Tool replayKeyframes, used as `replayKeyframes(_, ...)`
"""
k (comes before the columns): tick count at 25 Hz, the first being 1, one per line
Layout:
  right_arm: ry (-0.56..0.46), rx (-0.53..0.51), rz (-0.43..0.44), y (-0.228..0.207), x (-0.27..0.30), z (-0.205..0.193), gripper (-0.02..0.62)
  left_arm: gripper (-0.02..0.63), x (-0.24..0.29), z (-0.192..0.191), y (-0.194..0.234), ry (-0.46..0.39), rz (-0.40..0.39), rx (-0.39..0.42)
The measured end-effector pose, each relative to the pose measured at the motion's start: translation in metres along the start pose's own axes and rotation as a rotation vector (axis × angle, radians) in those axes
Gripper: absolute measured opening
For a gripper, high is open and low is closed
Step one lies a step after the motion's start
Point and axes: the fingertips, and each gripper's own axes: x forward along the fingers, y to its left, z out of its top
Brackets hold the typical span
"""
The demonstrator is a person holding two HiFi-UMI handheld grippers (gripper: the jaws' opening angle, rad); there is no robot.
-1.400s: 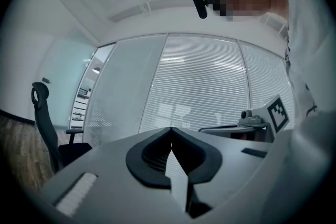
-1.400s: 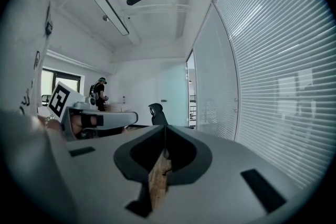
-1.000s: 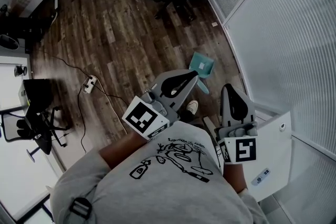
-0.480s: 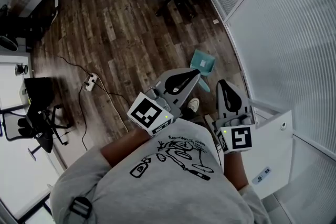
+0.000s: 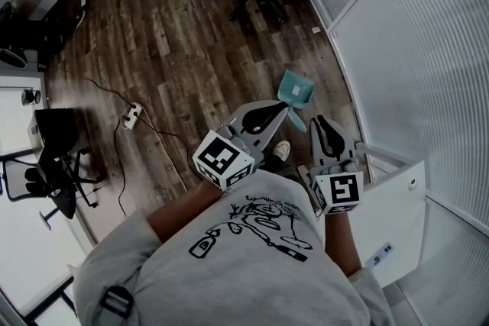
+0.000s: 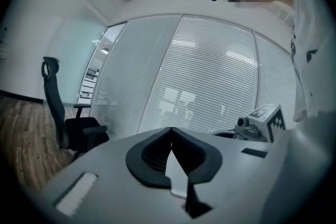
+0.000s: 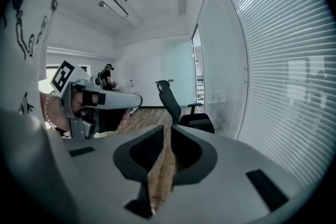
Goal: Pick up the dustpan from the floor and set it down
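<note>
We held the left gripper (image 5: 284, 109) and the right gripper (image 5: 318, 120) with jaws pressed together, empty. The teal plastic dustpan (image 5: 295, 91) lay on the wooden plank floor (image 5: 176, 50), near the ribbed glass wall (image 5: 412, 72), just beyond both grippers.

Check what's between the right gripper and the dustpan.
Only bare wood floor. The head view shows it between the right gripper, shut and empty, and the teal dustpan.

No word, number or brand is legible: only black-and-white square code patterns on the cube (image 5: 224, 159) behind the left tongs (image 5: 281, 109) and its twin cube (image 5: 343, 190) behind the right tongs (image 5: 320, 122), plus an unreadable scribbled shirt print (image 5: 260, 229) behind both.
</note>
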Motion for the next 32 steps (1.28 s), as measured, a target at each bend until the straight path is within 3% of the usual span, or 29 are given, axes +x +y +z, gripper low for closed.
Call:
replayKeyframes(8, 0.084, -0.01, 0.023, -0.004, 0.015, -0.039, 0.052, 0.002, -0.003, -0.007, 0.006, 0.008, 0.015, -0.029)
replayKeyframes(23, 0.226, 0.082, 0.067, -0.024, 0.051, -0.118, 0.091, 0.002, -0.007, -0.001, 0.016, -0.012, 0.038, -0.044)
replayKeyframes(32, 0.321, 0.051, 0.092, -0.023, 0.072, -0.159, 0.104, 0.002, -0.01, 0.001, 0.015, -0.013, 0.038, -0.047)
